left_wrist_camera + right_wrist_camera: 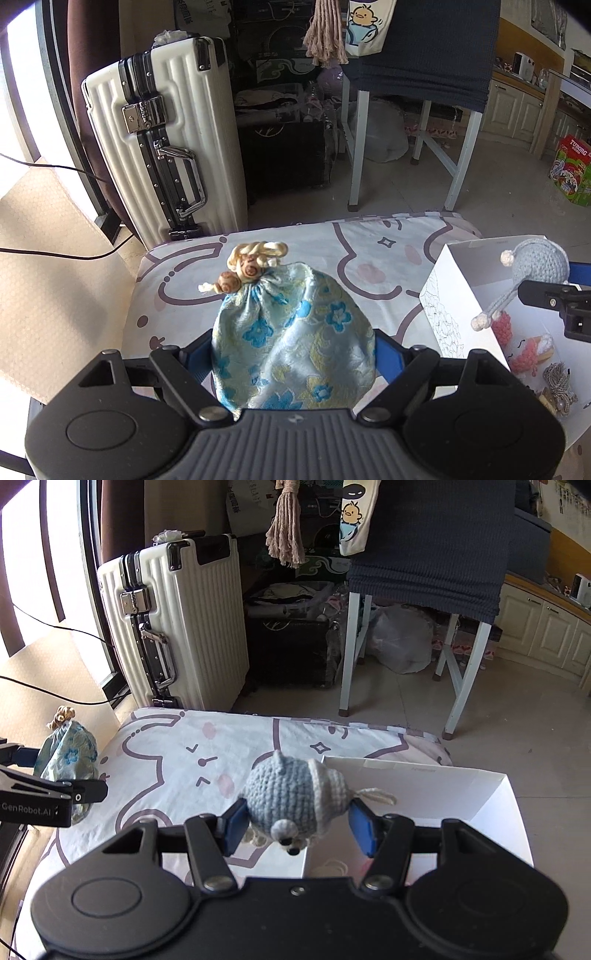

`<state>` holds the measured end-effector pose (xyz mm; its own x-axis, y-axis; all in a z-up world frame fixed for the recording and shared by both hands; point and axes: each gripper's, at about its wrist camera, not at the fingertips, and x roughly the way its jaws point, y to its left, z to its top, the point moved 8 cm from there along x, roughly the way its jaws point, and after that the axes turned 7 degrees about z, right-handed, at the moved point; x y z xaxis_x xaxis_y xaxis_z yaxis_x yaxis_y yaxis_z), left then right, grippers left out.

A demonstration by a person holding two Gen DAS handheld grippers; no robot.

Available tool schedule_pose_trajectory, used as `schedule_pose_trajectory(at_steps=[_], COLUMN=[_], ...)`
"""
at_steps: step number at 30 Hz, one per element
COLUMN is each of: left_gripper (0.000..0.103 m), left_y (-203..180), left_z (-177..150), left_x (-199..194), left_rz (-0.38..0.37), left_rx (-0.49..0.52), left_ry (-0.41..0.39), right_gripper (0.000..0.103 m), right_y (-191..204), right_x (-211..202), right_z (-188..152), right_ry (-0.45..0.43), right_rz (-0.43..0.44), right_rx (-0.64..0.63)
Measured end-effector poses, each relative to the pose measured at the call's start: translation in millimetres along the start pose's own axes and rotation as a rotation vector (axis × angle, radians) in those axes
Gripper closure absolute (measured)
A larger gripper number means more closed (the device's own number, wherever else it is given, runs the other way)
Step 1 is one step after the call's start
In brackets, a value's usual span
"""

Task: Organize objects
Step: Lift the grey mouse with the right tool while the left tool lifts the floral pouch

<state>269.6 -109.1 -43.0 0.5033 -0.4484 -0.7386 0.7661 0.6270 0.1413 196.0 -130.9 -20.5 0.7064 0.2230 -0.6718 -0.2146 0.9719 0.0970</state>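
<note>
My left gripper is shut on a light-blue floral drawstring pouch with a beige cord and wooden beads, held upright above the cartoon-print table cloth. My right gripper is shut on a blue-grey crocheted toy, which hangs over the near left edge of an open white box. In the left wrist view the toy dangles its legs over the box, held by the right gripper. The right wrist view shows the left gripper with the pouch at far left.
Inside the box lie pink crocheted pieces and a twine bundle. A white suitcase stands behind the table's left corner. A white-legged table with a dark cloth stands farther back. A green carton sits on the floor.
</note>
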Motion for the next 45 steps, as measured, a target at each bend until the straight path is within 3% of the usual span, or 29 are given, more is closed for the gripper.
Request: schedule_pose_trajectory(at_steps=[11,30,41,45], left_gripper=[0.018,0.017,0.018,0.017], left_y=[-14.6,-117.4,-172.2,-192.8], left_z=[15.4,41.8,23.4,9.6], left_x=[2.4,-1.7,1.8,-0.3], left_rz=[-0.016,-0.174,-0.284,-0.336], left_rx=[-0.035,0.023,0.126,0.181], left_ry=[-0.013,-0.077,-0.05,-0.037], right_gripper=[0.043,0.043,0.043,0.043], right_y=[-17.3,-129.1,-182.1,-195.4], right_x=[-6.2,-36.3,-6.6,12.5], right_z=[4.7,-0.7,-27.0,-35.9], right_ry=[-0.022,-0.062,0.04,0.083], right_rz=[-0.019,-0.184,-0.26,-0.252], right_rx=[0.018,0.147,0.207,0.265])
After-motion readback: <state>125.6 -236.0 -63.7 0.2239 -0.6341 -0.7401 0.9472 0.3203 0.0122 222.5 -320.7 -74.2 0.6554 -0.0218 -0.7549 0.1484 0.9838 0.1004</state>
